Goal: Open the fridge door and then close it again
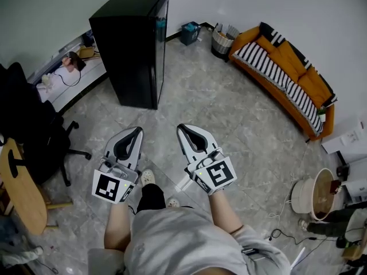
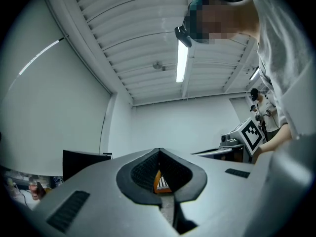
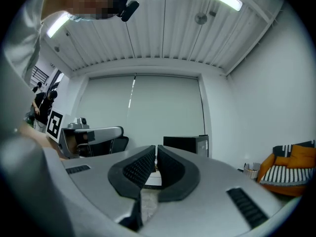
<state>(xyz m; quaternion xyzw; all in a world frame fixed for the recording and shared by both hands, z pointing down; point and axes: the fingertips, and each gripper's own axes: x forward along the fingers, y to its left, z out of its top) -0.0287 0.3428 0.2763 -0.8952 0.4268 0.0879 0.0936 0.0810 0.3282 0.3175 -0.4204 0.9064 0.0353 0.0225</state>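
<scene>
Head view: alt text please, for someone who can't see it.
Seen from above, a person holds the left gripper and right gripper out over grey floor, both with jaws together and empty, well short of a black fridge whose door looks shut. An orange striped sofa stands at right.

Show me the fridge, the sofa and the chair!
fridge [image 1: 131, 9], head view, on its black top.
sofa [image 1: 275, 73], head view, on its striped seat.
chair [image 1: 27, 128], head view, on its black back.
</scene>
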